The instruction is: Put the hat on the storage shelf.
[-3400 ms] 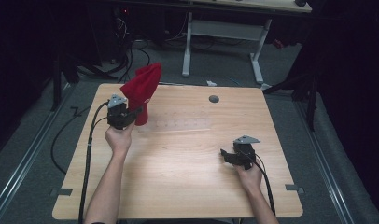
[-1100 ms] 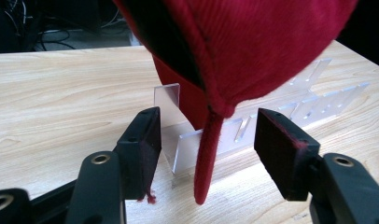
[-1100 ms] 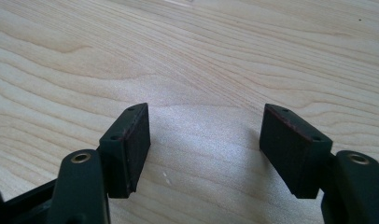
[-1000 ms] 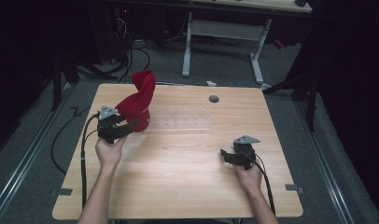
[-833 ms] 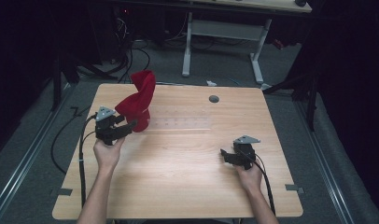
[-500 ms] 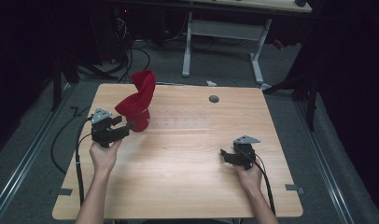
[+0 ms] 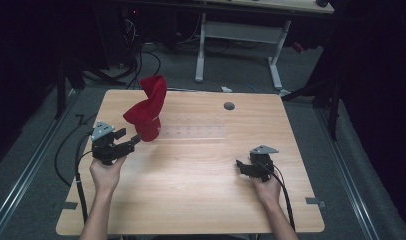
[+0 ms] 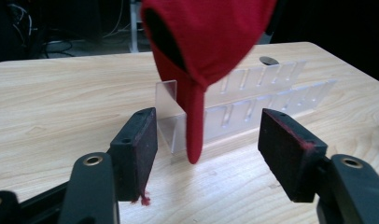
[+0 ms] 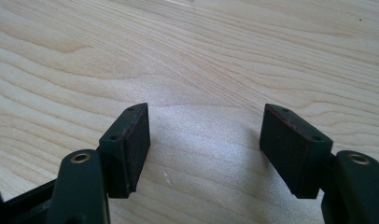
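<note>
Leftmost in the high view, the left gripper (image 7: 125, 142) sits in the person's left hand (image 7: 106, 172), just short of the red cloth (image 7: 147, 106), its cable trailing off the wooden table (image 7: 191, 200) edge. Its jaws have just been opening and stand apart with nothing pressed between them. In the left gripper view the cloth (image 8: 206, 42) hangs over the near end of a clear plastic rack (image 8: 253, 102), and one narrow tail of the fabric droops down the rack's end almost to the tabletop, in line with the gap between the two black pads (image 8: 141, 144) but beyond them, touching neither. A few red threads cling to the lower corner of the left pad. The rack itself runs away toward a dark round hole (image 8: 269, 60) in the table.

Further right in the high view, the middle of the table lies bare. Then comes the right gripper (image 7: 242, 166), held low over the wood in the right hand (image 7: 267, 187), well apart from the cloth. In the right gripper view its jaws gape wide over plain wood grain (image 9: 201, 60), holding nothing.
</note>
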A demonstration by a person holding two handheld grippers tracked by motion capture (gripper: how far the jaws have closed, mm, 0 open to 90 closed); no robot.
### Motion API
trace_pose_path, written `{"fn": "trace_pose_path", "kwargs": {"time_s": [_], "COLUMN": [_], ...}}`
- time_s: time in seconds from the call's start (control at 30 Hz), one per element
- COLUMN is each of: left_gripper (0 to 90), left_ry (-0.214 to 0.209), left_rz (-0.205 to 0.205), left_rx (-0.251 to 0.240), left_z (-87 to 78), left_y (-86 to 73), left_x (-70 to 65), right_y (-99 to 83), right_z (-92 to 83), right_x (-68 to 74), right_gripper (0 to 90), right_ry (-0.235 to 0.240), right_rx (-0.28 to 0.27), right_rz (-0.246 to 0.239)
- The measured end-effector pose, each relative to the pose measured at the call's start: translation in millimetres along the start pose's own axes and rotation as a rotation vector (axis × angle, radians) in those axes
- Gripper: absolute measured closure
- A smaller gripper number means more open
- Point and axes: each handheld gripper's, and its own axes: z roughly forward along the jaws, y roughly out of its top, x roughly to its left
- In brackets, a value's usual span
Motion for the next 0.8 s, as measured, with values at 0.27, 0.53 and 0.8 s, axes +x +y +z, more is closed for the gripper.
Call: {"fn": "trace_pose_path", "kwargs": {"time_s": [0.27, 0.53, 0.8], "left_gripper": [36.6, 34.7, 34.2], "left_ry": [-0.031, -0.057, -0.088], "left_rz": [0.009, 0.071, 0.075], "left_rx": [0.011, 0.053, 0.085], "left_z": [-10.0, -16.3, -19.3], "left_y": [-8.0, -20.2, -30.5], "left_x": [-12.0, -27.7, -36.2], "right_y": [0.0, 0.0, 0.0], "right_z": [0.0, 0.0, 0.0], "right_x": [0.0, 0.0, 0.0], "right_gripper": [33.8, 33.8, 33.8], "right_ry": [0.0, 0.0, 0.0], "right_rx": [0.0, 0.0, 0.0], "right_rz": [0.0, 0.001, 0.001]}}
